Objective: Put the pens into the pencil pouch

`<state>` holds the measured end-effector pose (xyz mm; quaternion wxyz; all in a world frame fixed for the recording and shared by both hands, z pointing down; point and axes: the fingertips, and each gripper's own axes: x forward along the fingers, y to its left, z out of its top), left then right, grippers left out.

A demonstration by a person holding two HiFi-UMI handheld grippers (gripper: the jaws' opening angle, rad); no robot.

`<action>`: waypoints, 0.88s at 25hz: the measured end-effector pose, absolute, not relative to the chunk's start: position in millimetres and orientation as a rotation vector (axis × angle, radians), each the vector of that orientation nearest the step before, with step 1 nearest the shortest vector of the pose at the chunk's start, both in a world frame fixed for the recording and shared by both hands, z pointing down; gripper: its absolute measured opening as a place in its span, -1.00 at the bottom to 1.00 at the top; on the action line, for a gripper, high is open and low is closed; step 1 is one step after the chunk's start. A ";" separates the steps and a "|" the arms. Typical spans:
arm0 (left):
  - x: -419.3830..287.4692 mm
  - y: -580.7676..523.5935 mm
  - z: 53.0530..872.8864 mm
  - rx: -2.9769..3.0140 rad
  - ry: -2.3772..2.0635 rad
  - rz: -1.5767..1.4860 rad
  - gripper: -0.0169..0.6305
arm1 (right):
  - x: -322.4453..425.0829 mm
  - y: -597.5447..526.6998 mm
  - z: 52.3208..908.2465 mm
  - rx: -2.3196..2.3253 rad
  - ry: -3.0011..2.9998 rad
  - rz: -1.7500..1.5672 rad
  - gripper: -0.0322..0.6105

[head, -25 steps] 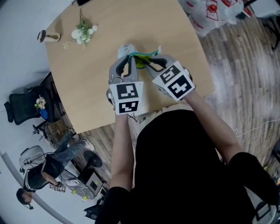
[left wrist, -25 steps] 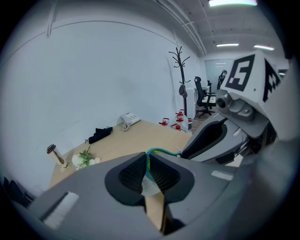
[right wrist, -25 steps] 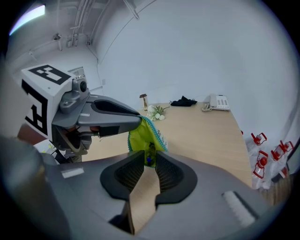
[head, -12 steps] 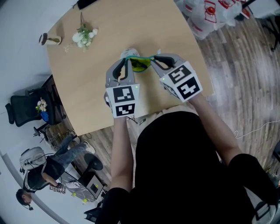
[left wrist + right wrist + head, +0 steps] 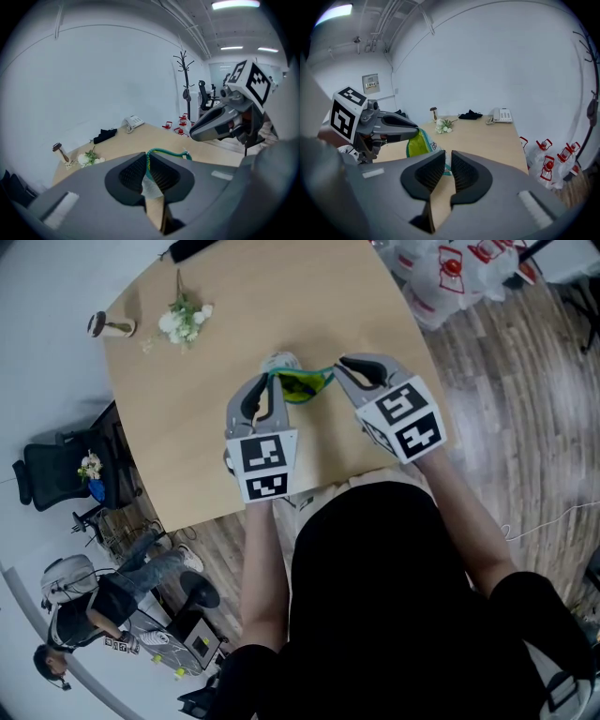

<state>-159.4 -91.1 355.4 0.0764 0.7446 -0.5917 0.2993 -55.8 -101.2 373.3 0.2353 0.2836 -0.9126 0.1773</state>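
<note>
The pencil pouch [image 5: 302,382], green and white with a teal zip edge, hangs stretched between my two grippers above the tan table [image 5: 206,418]. My left gripper [image 5: 272,377] is shut on its left rim; the teal edge [image 5: 165,152] runs out from between the pads [image 5: 147,164]. My right gripper [image 5: 339,364] holds the opposite rim. Its jaws have just been closing, and the teal edge sits in the narrow gap between them [image 5: 447,165]. In the right gripper view the pouch [image 5: 418,143] bulges beside the left gripper [image 5: 393,124]. No pen shows anywhere.
White flowers [image 5: 183,317] and a small wooden stand [image 5: 111,326] lie at the table's far left. A phone [image 5: 502,115] and black cloth [image 5: 471,114] sit at the far edge. Red-and-white bags [image 5: 459,268] stand on the floor; an office chair [image 5: 52,470] is at left.
My right gripper has moved right and away from the left one, pulling the pouch wider between them. The left gripper has stayed in place.
</note>
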 end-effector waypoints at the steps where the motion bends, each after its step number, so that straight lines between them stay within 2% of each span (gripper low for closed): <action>1: -158.7 -89.6 354.8 2.231 -1.772 0.891 -0.87 | -54.8 -101.3 371.9 0.785 -2.509 0.480 -0.75; 14: -155.5 -80.7 346.8 2.226 -1.775 0.855 -0.87 | -44.4 -108.6 349.2 0.847 -2.598 0.426 -0.87; 22: -157.8 -81.0 346.5 2.209 -1.775 0.855 -0.87 | -39.9 -112.9 342.5 0.866 -2.616 0.400 -0.87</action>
